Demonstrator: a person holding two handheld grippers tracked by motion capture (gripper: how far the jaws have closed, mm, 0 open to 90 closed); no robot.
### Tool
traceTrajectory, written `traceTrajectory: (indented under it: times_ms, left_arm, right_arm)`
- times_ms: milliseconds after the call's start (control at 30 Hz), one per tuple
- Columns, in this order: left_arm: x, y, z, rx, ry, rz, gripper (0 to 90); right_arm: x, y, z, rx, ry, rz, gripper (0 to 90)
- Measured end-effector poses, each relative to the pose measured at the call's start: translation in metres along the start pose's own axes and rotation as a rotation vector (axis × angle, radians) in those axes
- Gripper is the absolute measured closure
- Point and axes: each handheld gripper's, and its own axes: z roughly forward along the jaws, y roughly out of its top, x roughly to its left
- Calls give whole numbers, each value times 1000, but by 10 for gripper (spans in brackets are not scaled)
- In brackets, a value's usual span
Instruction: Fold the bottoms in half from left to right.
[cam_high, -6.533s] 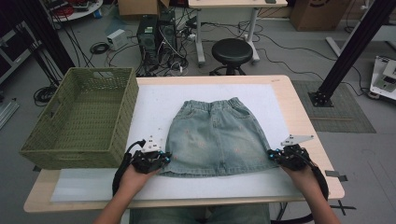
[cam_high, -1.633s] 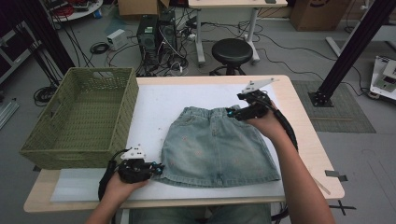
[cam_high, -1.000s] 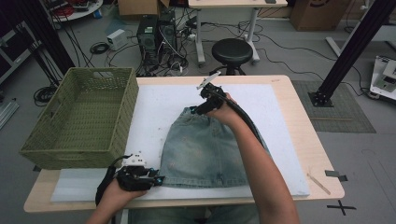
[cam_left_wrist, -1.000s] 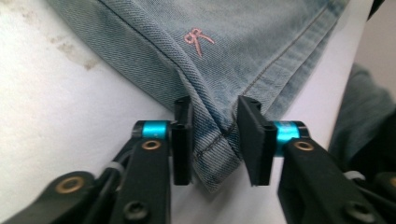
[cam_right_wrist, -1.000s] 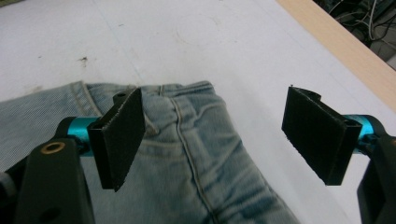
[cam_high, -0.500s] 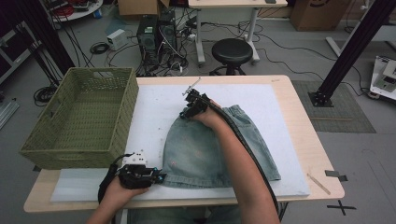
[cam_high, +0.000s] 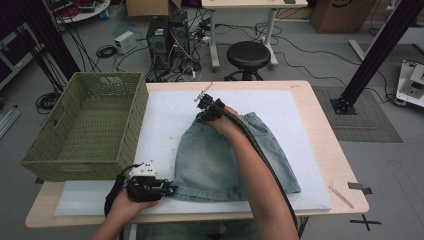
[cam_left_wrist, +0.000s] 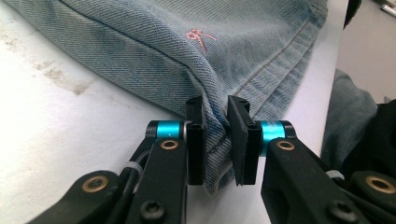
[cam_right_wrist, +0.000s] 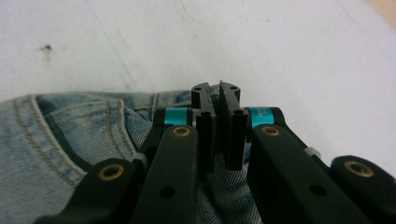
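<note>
Light wood counter (cam_high: 320, 120), rectangular. White mat (cam_high: 165, 115) covers most of the top, wood strip bare along the right and front edges. Green woven basket (cam_high: 90, 125) sits at the left end, partly on the mat. Denim skirt (cam_high: 220, 160) lies flat on the mat, center, waistband at the far side. Small pale stick (cam_high: 341, 194) on bare wood, front right corner.
</note>
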Motion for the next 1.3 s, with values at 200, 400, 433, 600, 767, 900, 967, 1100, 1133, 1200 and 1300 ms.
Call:
traceTrajectory:
  times_ms: [200,400,433,600,767,900,967,1100,1133,1200,1300]
  left_arm:
    - [-1,0,-1,-7,5,1,780]
    - [0,2,-6,-37,-6,-3,780]
    - [0,2,-8,-46,-11,-2,780]
    - [-3,7,-19,-99,-22,10,781]
    - [-8,14,-27,-140,-42,26,782]
    - [-14,25,-29,-171,-71,51,782]
    - [-18,33,-28,-181,-90,67,782]
    - [-26,53,-23,-196,-127,106,782]
    - [-29,58,-21,-195,-136,116,782]
    - [-34,67,-17,-195,-150,137,782]
    - [-42,82,-8,-196,-178,166,782]
  right_arm:
    - [-2,2,-10,-38,13,7,868]
    - [-4,4,-21,-81,18,14,868]
    - [-3,5,-23,-98,21,21,868]
    - [1,12,-31,-132,19,16,868]
    - [5,21,-37,-169,17,1,868]
    - [2,20,-44,-181,17,5,868]
    - [-1,18,-50,-193,16,6,867]
    - [-7,11,-64,-224,21,19,867]
    - [-9,9,-68,-232,22,21,867]
    - [-11,6,-75,-237,20,22,867]
    - [-17,0,-86,-253,18,26,866]
